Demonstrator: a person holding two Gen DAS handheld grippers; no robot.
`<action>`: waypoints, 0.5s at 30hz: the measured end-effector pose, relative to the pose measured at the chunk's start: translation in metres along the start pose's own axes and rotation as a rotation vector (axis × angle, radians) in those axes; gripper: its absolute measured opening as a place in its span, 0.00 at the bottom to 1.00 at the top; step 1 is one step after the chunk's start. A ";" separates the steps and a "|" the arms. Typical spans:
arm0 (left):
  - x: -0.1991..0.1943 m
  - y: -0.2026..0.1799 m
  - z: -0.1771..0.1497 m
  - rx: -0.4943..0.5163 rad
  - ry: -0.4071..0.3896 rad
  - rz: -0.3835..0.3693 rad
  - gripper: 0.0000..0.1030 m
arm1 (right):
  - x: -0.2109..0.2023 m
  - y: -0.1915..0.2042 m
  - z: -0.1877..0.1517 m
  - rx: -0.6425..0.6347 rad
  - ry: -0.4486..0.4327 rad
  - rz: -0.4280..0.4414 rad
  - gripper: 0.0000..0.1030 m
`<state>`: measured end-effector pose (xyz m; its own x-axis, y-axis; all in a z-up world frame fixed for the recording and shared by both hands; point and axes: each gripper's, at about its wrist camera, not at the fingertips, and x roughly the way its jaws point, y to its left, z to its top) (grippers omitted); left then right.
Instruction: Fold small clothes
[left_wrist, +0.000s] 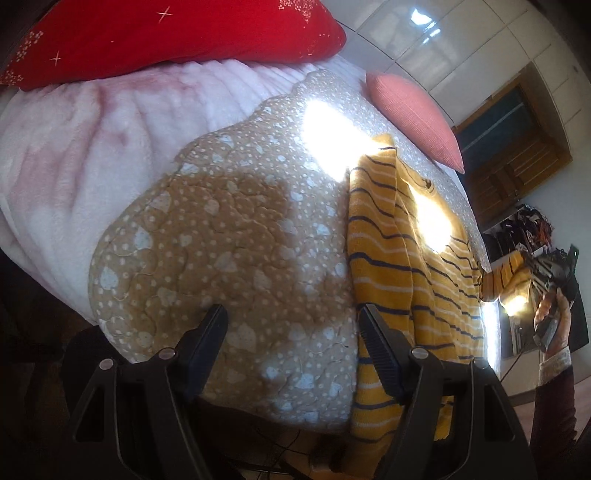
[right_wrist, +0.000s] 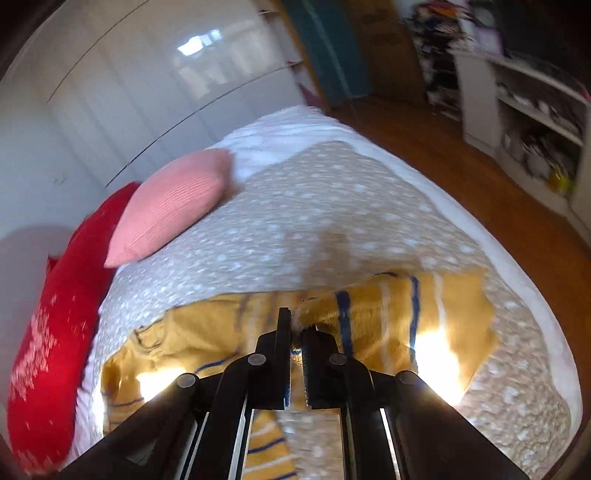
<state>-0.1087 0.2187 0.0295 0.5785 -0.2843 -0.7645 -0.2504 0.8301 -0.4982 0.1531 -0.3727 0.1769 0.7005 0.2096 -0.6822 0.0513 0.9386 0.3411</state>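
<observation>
Blurred quilt (right_wrist: 332, 206); right gripper (right_wrist: 295, 328) pinches striped top (left_wrist: 399, 258), left gripper (left_wrist: 291, 325) wide.

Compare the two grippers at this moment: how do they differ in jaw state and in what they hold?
The left gripper stands open with nothing between its fingers, above the beige dotted quilt; the right gripper is shut on the yellow striped garment. The left gripper is beside the garment's edge, not gripping it; the right gripper lifts a sleeve end off the quilt. Both are black, two-fingered and angled downward.
</observation>
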 end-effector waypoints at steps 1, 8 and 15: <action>-0.001 0.003 -0.001 -0.003 -0.004 0.008 0.71 | 0.014 0.034 -0.005 -0.061 0.030 0.056 0.05; -0.008 0.027 -0.006 -0.040 0.004 -0.008 0.71 | 0.126 0.175 -0.130 -0.379 0.378 0.200 0.09; -0.015 0.037 -0.008 -0.029 -0.022 -0.005 0.74 | 0.117 0.172 -0.143 -0.355 0.381 0.237 0.35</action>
<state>-0.1334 0.2499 0.0192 0.5968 -0.2773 -0.7529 -0.2700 0.8142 -0.5139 0.1423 -0.1476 0.0629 0.3545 0.4475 -0.8210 -0.3642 0.8748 0.3196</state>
